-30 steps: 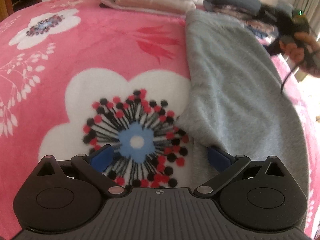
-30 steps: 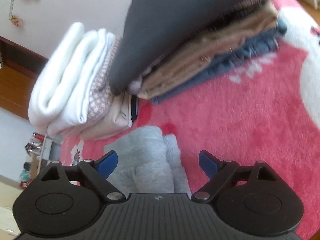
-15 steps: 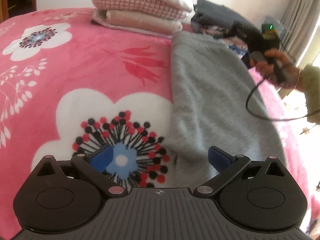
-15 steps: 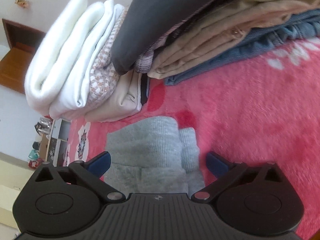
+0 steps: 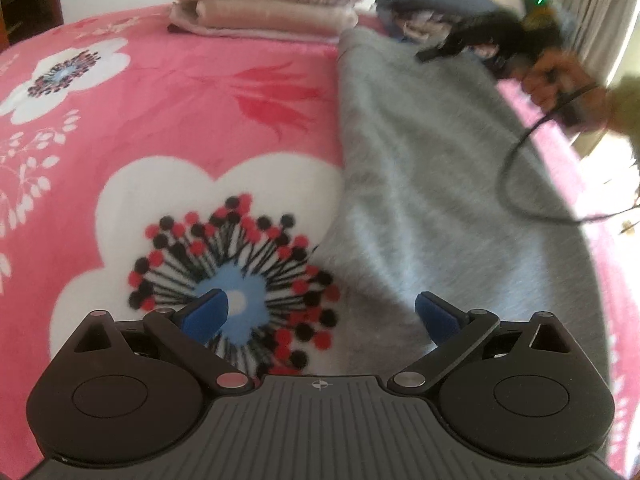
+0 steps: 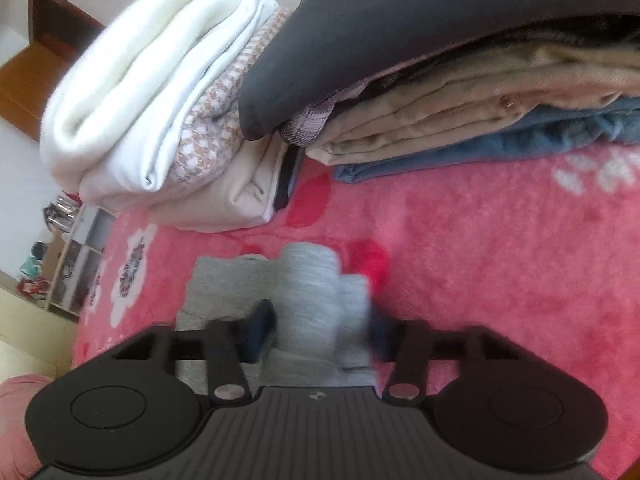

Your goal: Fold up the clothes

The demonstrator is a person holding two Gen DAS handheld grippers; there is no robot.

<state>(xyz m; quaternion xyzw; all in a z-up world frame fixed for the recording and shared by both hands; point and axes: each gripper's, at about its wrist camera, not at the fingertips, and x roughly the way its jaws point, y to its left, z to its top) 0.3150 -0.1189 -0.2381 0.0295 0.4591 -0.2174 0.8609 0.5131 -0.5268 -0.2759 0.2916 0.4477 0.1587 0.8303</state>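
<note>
The long grey knit garment [image 5: 432, 184] lay lengthwise on the pink fleece bedspread with white flowers [image 5: 168, 112], its left edge running straight from the near hem up to the far end, where it stopped just short of the folded stacks. At that far end the right claw [image 6: 316, 328] was clenched on a bunched fold of the grey fabric — its blue pads pressed in from both sides, though blurred. The left claw [image 5: 320, 314] stood released, fingers spread wide above the near edge of the garment, one blue pad over the flower print, the other over grey cloth. Left of the garment the bedspread lay open and flat. Beyond it sat a stack of white, checked and cream folded clothes [image 6: 160, 112], just beside a dark grey, beige and denim pile [image 6: 460, 92].
</note>
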